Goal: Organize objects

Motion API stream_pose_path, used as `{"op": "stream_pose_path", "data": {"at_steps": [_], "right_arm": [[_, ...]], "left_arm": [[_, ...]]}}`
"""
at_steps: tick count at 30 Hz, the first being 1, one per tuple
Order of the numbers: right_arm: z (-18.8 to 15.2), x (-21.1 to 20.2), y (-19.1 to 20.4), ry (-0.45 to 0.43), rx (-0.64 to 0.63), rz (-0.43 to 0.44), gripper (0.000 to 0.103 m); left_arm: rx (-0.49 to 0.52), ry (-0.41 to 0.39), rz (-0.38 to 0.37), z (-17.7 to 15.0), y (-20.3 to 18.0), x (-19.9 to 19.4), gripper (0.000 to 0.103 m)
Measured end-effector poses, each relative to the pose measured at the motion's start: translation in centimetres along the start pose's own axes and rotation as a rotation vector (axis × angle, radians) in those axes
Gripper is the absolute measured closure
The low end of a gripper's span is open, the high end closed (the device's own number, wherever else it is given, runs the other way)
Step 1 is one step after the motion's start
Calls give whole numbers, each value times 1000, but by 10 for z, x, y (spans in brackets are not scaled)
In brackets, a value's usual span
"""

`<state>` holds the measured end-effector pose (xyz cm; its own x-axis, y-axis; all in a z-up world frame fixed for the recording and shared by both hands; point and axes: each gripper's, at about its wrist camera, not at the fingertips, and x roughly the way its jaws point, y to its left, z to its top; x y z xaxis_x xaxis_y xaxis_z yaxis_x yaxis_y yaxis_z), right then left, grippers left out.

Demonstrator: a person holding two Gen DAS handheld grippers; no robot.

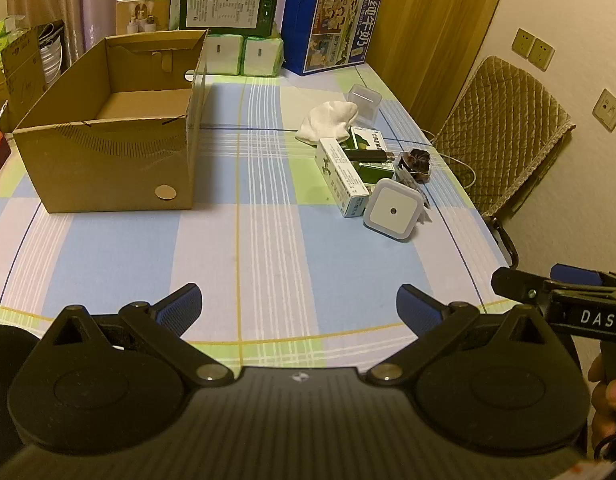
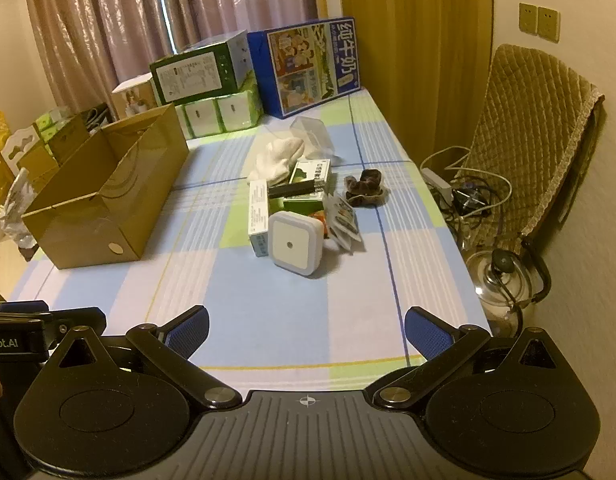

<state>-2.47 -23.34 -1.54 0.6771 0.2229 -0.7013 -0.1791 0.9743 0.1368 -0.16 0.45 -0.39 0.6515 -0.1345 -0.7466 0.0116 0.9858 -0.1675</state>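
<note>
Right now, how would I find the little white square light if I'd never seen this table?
Start at the big open cardboard box on the checked tablecloth, then look across to the small pile of things beside it. The night light sits at the pile's near edge. It is the only white square with one dark dot in its middle.

Quilted chair, blue milk carton, perhaps a kettle

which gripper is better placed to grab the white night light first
Right, probably. The night light sits nearly straight ahead of the open right gripper; from the open left gripper it lies off to the right, across the table.
</note>
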Motion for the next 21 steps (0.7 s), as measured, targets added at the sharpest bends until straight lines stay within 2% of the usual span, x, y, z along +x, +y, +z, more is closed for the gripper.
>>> {"op": "stream_pose_path", "data": {"at_steps": [21], "right_arm": [[-2, 2, -1, 2, 4, -6, 2]], "left_arm": [[-2, 4, -1, -1, 3, 1, 1]]}}
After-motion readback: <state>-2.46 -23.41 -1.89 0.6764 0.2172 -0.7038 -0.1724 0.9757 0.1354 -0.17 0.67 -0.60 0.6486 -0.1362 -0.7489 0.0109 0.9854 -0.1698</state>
